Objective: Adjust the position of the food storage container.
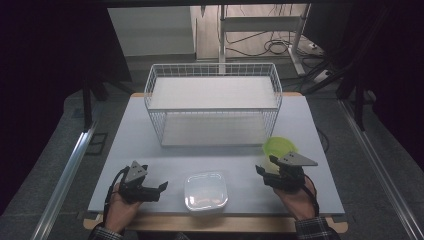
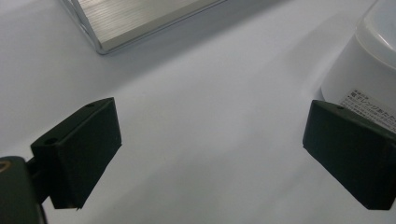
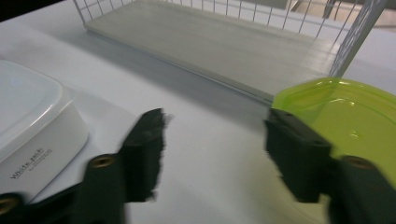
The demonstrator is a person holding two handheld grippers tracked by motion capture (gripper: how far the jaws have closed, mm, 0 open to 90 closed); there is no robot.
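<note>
Rim of translucent lime-green plastic bowl [image 3: 355,116] sits just outside right gripper [image 3: 215,149] jaws, which stand spread, pinching nothing. Judged light, thin, slick; grip wall at rim. Left gripper [image 2: 210,154] jaws wide apart, empty

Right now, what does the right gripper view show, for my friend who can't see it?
Two black jaws stand apart over a white table, nothing between them. A green bowl sits behind the right jaw, a white lidded box at left, a wire basket behind.

A lab recording bay, dim all round.
Bare white table [image 1: 125,165], loose cables [image 1: 272,47] on the far floor, metal frame legs [image 1: 221,35] beyond.
</note>
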